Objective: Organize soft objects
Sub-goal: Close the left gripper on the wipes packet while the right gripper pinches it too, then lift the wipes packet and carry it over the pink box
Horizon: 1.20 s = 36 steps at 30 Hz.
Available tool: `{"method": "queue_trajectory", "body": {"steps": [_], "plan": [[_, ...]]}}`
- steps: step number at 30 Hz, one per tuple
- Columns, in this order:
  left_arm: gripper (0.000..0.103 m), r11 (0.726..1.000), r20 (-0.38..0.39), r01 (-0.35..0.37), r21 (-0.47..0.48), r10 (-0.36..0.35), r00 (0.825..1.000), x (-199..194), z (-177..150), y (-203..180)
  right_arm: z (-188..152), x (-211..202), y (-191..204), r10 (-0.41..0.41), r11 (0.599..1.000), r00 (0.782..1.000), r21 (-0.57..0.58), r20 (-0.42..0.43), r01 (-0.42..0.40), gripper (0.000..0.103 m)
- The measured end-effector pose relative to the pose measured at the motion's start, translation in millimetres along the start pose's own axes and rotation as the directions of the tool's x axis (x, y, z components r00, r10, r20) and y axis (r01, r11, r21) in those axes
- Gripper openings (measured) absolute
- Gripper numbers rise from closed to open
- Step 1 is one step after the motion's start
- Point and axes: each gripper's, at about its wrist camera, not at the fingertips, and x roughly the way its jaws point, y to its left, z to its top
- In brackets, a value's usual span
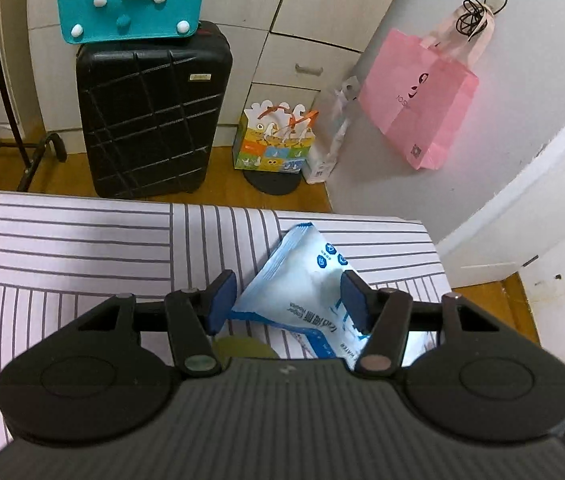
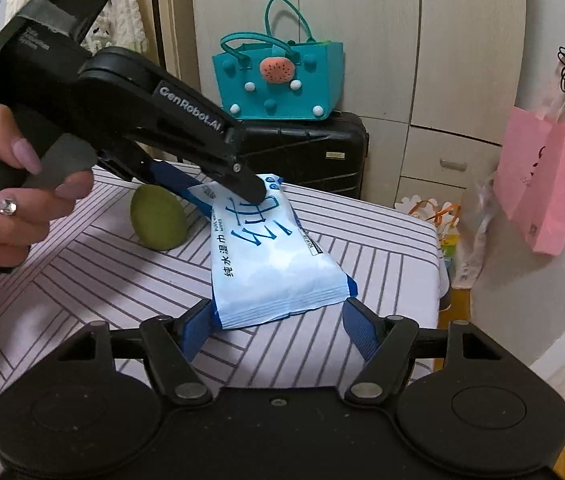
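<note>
Left wrist view: the pale blue wet-wipes pack (image 1: 302,280) lies on the striped cloth (image 1: 62,248) in front of the black suitcase (image 1: 150,120), its end clamped by the left gripper (image 1: 288,300). Right wrist view: the pack's other end sits between the right gripper (image 2: 278,322) fingers, parted and apparently not pressing, a green round object (image 2: 157,218) beside the pack and a teal bag (image 2: 278,80) atop the suitcase.

A pack of wet wipes (image 2: 270,256) lies on the striped table cover (image 2: 82,264), near the table's far right corner. A round soft object (image 2: 157,217) sits on the cover just to its left. Behind the table a suitcase (image 1: 150,120) stands on the floor, with a felt tote bag (image 1: 126,0) on top. To the suitcase's right, a small gift bag (image 1: 272,140) rests on the floor before the drawers. Further right, a paper shopping bag (image 1: 418,96) hangs on the wall.
</note>
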Motion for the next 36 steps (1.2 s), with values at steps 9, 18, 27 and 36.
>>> {"method": "queue_trajectory", "body": {"steps": [9,18,27,36], "plan": [[0.053,0.999,0.016,0.013,0.053,-0.014,1.000,3,-5,-4,6,2,2,0.008,0.999,1.000,0.036,-0.003,-0.007,0.061],[0.050,0.994,-0.018,0.054,0.095,-0.053,0.998,1,-12,-14,7,7,7,-0.049,0.993,0.999,0.110,0.021,0.046,0.030],[0.049,0.982,0.019,0.035,0.187,-0.039,0.999,-10,-18,-22,5,5,4,-0.050,0.990,0.998,0.134,0.041,0.044,0.027],[0.049,0.981,0.097,0.041,0.191,-0.060,0.993,-40,-22,-25,11,-16,10,-0.054,0.991,0.995,0.126,0.083,0.043,0.027]]}}
